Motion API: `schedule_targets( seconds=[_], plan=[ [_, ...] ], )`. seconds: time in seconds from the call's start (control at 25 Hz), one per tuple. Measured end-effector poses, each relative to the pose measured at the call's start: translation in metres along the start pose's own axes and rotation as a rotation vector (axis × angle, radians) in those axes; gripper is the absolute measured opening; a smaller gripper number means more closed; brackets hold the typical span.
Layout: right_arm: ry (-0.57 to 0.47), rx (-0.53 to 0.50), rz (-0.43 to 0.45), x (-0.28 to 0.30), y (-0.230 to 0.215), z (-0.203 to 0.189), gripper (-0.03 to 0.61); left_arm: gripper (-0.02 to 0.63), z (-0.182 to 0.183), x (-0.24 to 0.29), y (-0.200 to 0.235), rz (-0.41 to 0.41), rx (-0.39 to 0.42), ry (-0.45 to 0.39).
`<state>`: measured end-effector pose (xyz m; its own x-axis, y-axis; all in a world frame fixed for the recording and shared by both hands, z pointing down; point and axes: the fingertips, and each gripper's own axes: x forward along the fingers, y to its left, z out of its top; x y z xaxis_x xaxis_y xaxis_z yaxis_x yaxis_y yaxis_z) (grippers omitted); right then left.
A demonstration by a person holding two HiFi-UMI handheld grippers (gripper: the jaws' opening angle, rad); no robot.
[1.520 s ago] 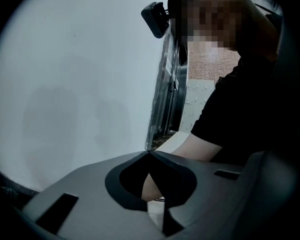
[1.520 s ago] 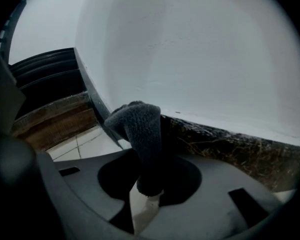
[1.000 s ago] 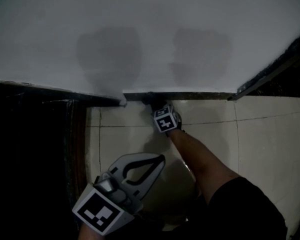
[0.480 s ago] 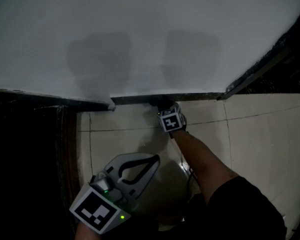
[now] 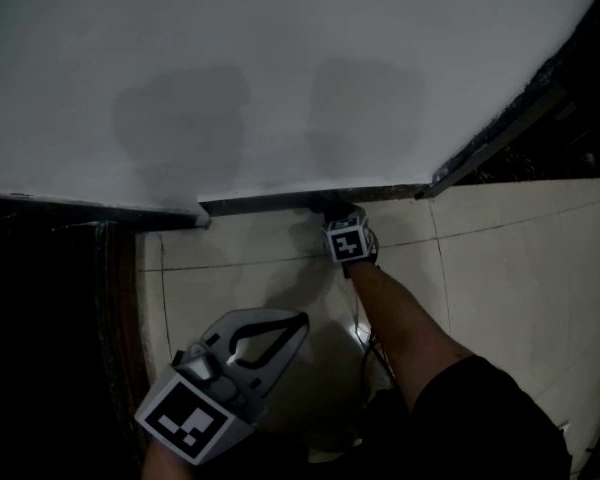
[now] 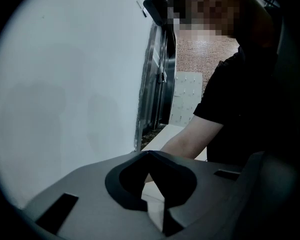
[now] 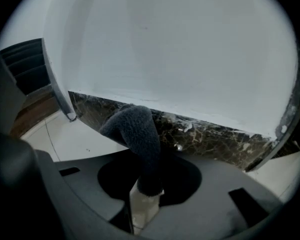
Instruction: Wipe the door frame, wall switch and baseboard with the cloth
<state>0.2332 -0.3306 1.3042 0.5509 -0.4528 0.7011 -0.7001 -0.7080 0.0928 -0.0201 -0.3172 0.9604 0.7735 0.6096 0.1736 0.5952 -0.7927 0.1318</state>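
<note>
1. Left tool (image 5: 298,320), lower left of the head view; jaws closed tip to tip, nothing between them.
2. Right tool (image 7: 146,196), centre frame at arm's reach; clenched on the dark fleecy cloth (image 7: 135,134).
3. Cloth's bent end lies against the dark marbled baseboard (image 7: 215,141); tiled floor (image 7: 75,139) below; white wall (image 7: 190,49) above.

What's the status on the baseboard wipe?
Right gripper shut on cloth, cloth end at the dark baseboard. Left gripper shut, empty, over the floor tiles. Nothing blocking the baseboard.
</note>
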Motion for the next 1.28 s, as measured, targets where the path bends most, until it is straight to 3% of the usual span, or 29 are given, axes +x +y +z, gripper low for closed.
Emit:
schedule_targets(
  seconds=[0.28, 0.68, 0.92, 1.28],
  plan=[
    [-0.017, -0.017, -0.099, -0.009, -0.048, -0.001, 0.091, -0.006, 0.002, 0.0, 0.007, 0.016, -0.009, -0.013],
    [0.014, 0.077, -0.106, -0.014, -0.08, -0.011, 0.092, -0.006, -0.001, 0.009, 0.001, 0.0, 0.007, 0.015],
    [0.056, 0.1, -0.162, -0.024, -0.116, -0.026, 0.092, -0.006, -0.003, 0.017, -0.003, -0.021, 0.008, 0.018],
    [0.027, 0.15, -0.192, -0.033, -0.153, -0.032, 0.092, -0.006, -0.004, 0.032, -0.003, -0.032, 0.002, 0.02]
  ],
)
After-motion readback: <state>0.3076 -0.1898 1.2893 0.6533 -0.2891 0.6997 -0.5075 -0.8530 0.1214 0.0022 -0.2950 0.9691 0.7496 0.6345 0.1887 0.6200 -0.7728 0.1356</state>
